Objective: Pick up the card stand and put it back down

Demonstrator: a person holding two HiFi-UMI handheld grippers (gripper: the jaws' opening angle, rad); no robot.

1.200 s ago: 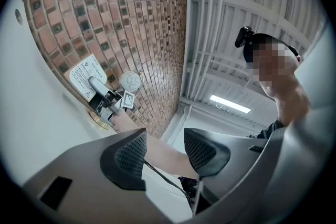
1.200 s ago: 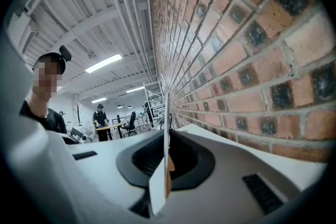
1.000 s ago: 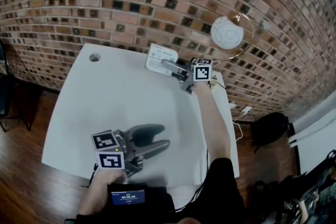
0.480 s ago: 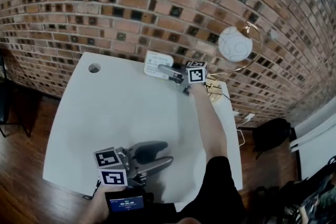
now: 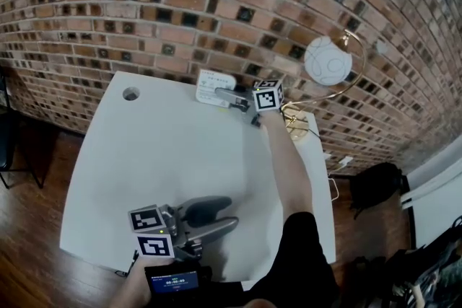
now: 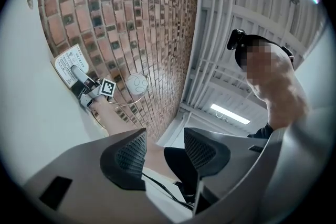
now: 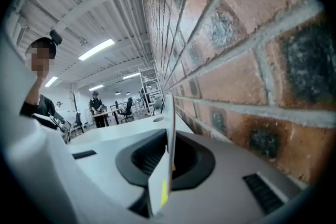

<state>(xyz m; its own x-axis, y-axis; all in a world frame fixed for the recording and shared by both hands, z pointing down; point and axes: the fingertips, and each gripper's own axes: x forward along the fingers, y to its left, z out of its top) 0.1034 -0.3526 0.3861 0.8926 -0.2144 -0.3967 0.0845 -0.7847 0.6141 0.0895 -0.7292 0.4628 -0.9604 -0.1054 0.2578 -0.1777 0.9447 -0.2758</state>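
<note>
Where the white rectangular table (image 5: 144, 155) comes nearest the person, a small dark device with a lit screen (image 5: 173, 278) sits at the bottom edge of the head view. Just beyond it, the left gripper (image 5: 232, 213) hangs over the table's near edge. Its grey jaws stand apart with nothing between the ribbed pads (image 6: 131, 152); only the person's arm and dark clothing show through the gap.

From there the person's bare forearm (image 5: 285, 162) stretches up the right side of the tabletop to the right gripper (image 5: 224, 96), whose marker cube faces the camera. This gripper lies close to level at the far edge of the table, with its jaws pointing left in the head view. They are closed on the white, printed card stand (image 5: 215, 85). Seen from the right gripper's own view, the thin card stand (image 7: 169, 128) runs edge-on between the two dark pads, which press it from both sides. It is held upright just in front of the wall, and I cannot tell whether its foot touches the tabletop.

A small round hole (image 5: 131, 93) marks the table's far left corner. At the far right corner stands a lamp with a white globe on a thin brass-coloured hoop (image 5: 328, 61). Behind everything runs the red-brown brick wall (image 5: 180, 3). A black bag (image 5: 372, 180) lies on the wooden floor (image 5: 29, 177) to the right of the table.
</note>
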